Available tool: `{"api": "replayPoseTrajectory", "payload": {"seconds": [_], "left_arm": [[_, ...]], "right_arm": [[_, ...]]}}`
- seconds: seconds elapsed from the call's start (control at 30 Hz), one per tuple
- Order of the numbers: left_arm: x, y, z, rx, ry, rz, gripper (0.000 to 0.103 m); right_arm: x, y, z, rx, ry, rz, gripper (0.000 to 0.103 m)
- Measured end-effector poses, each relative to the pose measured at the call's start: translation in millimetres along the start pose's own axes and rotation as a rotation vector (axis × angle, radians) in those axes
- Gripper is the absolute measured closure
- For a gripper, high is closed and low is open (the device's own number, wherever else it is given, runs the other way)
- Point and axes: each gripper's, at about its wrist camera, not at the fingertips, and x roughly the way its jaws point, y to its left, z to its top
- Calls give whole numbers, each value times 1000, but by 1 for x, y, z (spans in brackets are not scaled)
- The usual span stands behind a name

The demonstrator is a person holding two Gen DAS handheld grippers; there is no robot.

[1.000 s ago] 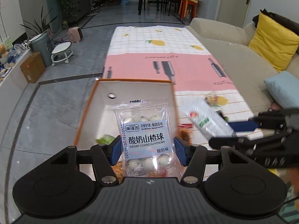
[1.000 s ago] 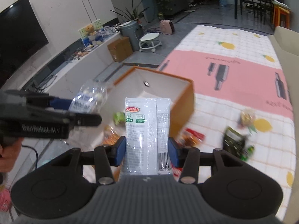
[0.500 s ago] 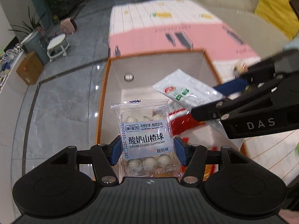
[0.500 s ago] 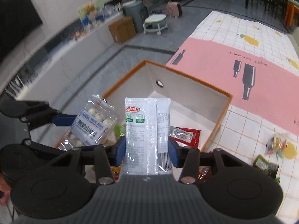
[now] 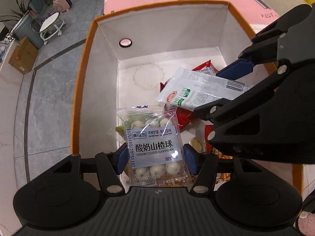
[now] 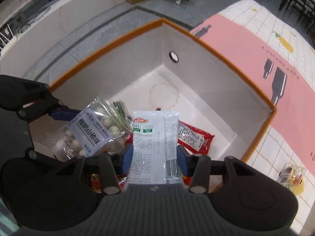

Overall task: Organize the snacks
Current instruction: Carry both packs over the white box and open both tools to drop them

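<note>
The left gripper [image 5: 155,153] clamps a clear yogurt-hawthorn ball packet [image 5: 154,147] between its blue pads, above the near end of the orange-rimmed box [image 5: 82,78]. Beside it, the right gripper [image 6: 155,157] pinches a white sachet [image 6: 153,147] over the same box, above red snack packs [image 6: 195,137] on the box's floor.

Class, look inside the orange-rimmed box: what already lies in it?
On the floor of the box lie red snack packets and a green one. The two held packets and the grippers cover whatever else lies beneath.
</note>
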Motion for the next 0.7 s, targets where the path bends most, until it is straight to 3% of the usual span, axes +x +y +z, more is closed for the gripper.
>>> {"api": "replayPoseTrajectory", "payload": {"seconds": [0.47,0.7], "left_arm": [[4,-1,3,6,22,3,26],[-7,-6,-1,26,5,37,15]], "right_arm": [[8,0,0,13,38,20,54],[-3,4,4,12,-1,6,34]]}}
